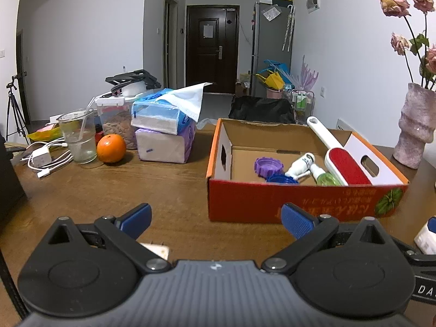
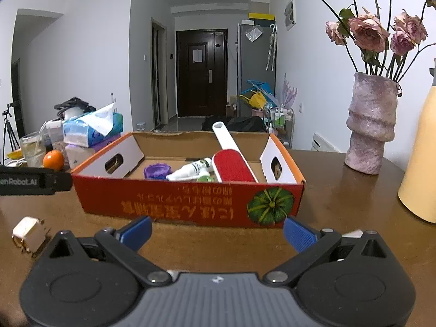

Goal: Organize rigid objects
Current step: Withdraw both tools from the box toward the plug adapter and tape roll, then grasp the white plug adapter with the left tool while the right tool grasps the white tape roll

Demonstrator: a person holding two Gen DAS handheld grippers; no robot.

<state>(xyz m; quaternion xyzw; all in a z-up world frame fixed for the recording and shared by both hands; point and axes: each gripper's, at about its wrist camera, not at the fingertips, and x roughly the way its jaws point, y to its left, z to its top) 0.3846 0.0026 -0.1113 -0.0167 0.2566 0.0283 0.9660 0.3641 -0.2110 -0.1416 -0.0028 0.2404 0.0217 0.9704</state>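
Both hand-held tools hover low over the wooden table (image 2: 340, 190), facing the red cardboard box (image 2: 188, 204). Left gripper (image 1: 216, 218): jaws spread wide, nothing between the blue pads. Right gripper (image 2: 216, 230): likewise spread wide and empty. Inside the box lie a lint brush (image 2: 233, 160) with its white handle propped over the far wall, a white spray bottle (image 2: 190, 171), a purple lid (image 2: 156, 170), and, seen from the left wrist, a blue lid (image 1: 280, 178) and a green bottle (image 1: 327, 178) against the near wall. Still outside the box: a small beige plug adapter (image 2: 28, 233) on the table, left of the box's near-left corner, and a white-and-blue item (image 1: 427, 235) at the frame edge right of the box; I cannot tell what that one is. Judged risks: the adapter is small and lies on its side with prongs out, so a pinch across the prongs could let it twist or pop free. It also sits partly under the left gripper's body in that view, so the approach is half blind. Dropping over the near wall could knock the brush handle, which looks loosely balanced. The glass (image 1: 79, 139) left of the box and the vase (image 2: 372, 125) right of it stand within sweep of a careless arm.
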